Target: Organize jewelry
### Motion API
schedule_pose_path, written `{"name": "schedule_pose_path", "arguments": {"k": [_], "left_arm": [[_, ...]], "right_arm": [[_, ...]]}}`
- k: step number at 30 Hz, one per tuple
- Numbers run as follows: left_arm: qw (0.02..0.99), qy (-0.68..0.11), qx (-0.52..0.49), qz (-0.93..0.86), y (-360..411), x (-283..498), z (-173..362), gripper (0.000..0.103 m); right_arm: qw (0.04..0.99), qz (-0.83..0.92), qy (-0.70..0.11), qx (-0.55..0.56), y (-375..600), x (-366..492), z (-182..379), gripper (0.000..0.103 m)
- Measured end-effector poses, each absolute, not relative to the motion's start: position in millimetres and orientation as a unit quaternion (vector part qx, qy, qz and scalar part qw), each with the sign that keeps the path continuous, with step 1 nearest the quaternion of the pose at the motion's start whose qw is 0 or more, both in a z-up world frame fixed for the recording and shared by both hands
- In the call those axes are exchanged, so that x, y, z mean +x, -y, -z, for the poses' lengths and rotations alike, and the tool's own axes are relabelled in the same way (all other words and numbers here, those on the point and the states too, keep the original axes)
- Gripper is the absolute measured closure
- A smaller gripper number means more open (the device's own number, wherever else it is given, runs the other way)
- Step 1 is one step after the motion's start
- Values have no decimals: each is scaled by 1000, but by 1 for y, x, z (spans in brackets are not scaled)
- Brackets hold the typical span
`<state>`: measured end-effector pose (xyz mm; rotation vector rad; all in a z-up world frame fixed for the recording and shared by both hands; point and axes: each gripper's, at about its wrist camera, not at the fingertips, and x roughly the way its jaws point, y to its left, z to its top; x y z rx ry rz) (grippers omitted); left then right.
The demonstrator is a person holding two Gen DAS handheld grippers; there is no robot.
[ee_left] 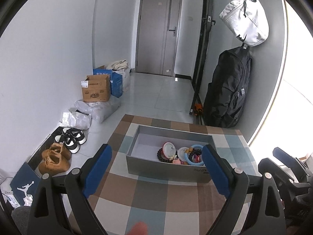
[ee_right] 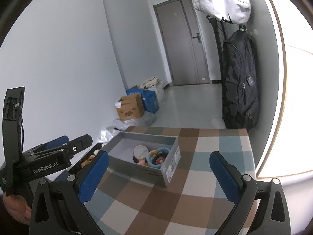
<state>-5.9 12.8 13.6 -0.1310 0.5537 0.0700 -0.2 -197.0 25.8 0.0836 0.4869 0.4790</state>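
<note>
A grey open box (ee_left: 148, 167) sits on the checkered table (ee_left: 148, 195). In its right half lie jewelry pieces: a dark bead bracelet (ee_left: 160, 155), a red-rimmed round case (ee_left: 169, 148), a white round case (ee_left: 183, 152) and a blue ring (ee_left: 193, 159). My left gripper (ee_left: 156, 168) is open and empty, held in front of the box. In the right wrist view the box (ee_right: 137, 168) and the blue ring (ee_right: 151, 159) show too. My right gripper (ee_right: 159, 173) is open and empty, to the right of the box. The left gripper's body (ee_right: 49, 156) shows at the left.
The table stands against a wall with a black backpack (ee_left: 228, 90) and a white bag (ee_left: 246, 17) hanging above it. Shoes (ee_left: 72, 139), plastic bags and cardboard boxes (ee_left: 95, 88) line the floor on the left. A grey door (ee_left: 158, 33) is at the far end.
</note>
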Motion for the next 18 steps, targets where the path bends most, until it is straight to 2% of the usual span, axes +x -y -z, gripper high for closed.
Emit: {"name": "schedule_pose_path", "arguments": {"k": [18], "left_arm": [[959,-273,-70,-27,-12,-6,-12,12]], "right_arm": [[940,-233,-246,38,196,1,-24,0]]}}
